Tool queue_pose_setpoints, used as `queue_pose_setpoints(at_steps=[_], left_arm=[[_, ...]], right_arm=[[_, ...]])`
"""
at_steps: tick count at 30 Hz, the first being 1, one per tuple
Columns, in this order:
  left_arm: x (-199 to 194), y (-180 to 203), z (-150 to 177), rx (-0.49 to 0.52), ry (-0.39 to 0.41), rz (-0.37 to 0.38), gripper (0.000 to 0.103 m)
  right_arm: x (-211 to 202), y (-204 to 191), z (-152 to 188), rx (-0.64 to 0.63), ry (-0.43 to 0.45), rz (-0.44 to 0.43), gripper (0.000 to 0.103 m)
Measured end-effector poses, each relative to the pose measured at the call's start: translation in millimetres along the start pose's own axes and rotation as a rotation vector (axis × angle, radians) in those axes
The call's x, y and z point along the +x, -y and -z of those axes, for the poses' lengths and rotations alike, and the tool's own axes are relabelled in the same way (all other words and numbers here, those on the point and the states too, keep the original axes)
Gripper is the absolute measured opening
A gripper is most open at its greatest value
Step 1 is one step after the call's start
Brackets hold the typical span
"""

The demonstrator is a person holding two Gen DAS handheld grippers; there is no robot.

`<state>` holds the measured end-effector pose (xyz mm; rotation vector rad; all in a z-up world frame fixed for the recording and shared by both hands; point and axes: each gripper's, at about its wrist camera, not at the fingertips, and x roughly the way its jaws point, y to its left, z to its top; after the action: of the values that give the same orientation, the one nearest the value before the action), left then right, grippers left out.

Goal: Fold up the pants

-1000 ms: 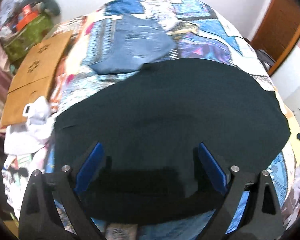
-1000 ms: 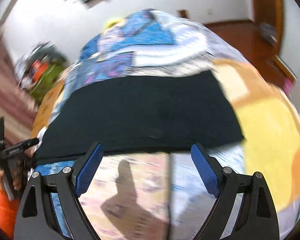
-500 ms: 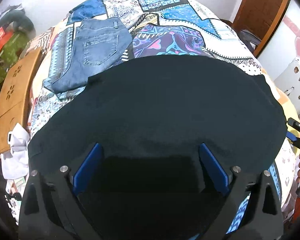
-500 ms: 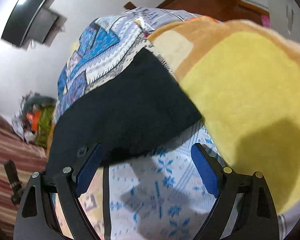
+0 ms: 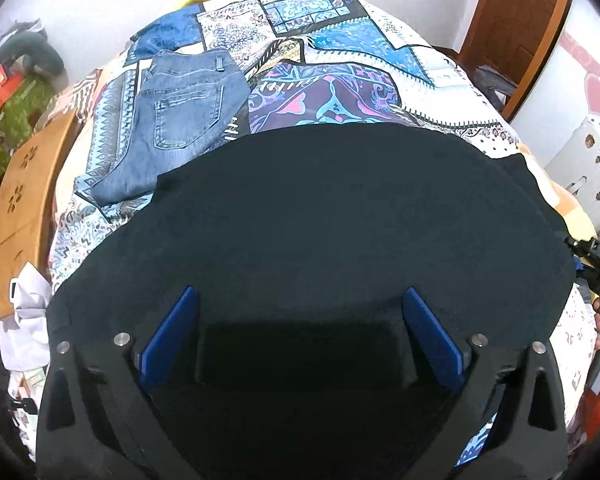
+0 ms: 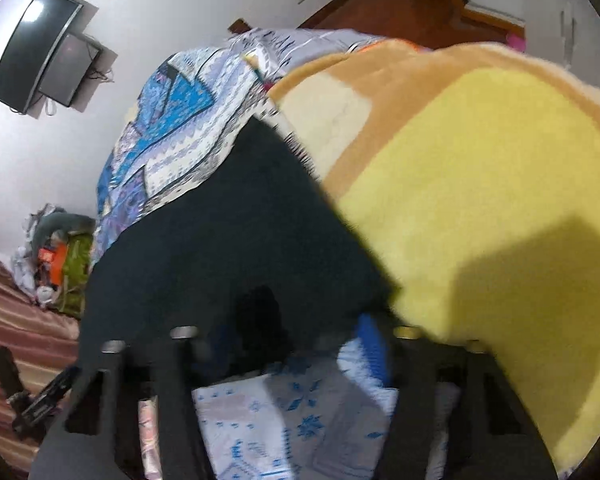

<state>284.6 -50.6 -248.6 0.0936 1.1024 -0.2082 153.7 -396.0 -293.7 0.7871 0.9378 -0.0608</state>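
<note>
The black pants (image 5: 320, 232) lie spread flat across the near half of the bed (image 5: 340, 52), covering its patterned quilt from the left side to the right. In the left wrist view the far edge runs as a smooth line across the quilt, with a small corner step at the left, close to the folded blue jeans (image 5: 180, 116) beyond it. The jeans lie just beside that edge; whether they touch cannot be told. Quilt beyond the far edge is otherwise open.

The left gripper (image 5: 300, 340) hangs over the near part of the pants. Its blue fingers (image 5: 170, 340) are spread wide and still opening, with only flat cloth below them and nothing pinched.

In the right wrist view the pants end in a corner near the right gripper (image 6: 296, 344). A yellow and tan blanket (image 6: 480, 200) borders that end closely. The right fingers are closing, with the dark corner of the pants between them; motion blur hides whether the pads press yet. Pale blue-printed quilt shows bare at the near side of that corner.

A brown board (image 5: 20, 200) flanks the bed's left side.
</note>
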Motion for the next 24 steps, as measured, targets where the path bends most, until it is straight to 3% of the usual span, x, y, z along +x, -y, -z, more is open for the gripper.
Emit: queue_pose_setpoints(at_steps=[2,3,12,24], left_arm=[[-1.1,0.9,0.0,0.002,0.001,-0.005,0.103],[-1.8,1.5,0.5,0.004,0.001,-0.008,0.103],[-16.2,4.5,5.3,0.013,0.021,-0.021,0.103],[-64.5,-10.4,12.3,-0.005,0.13,-0.022,0.103]], right_arm=[[-3.9,4.6,-1.8,0.001,0.014,-0.011,0.014],[-6.5,7.3,-3.3,0.005,0.015,-0.024,0.012],[-41.5,-25.7,-16.2,-0.116,0.123,-0.026,0.009],[-97.6,-138.8,-44.6,-0.356,0.29,-0.161,0.009]])
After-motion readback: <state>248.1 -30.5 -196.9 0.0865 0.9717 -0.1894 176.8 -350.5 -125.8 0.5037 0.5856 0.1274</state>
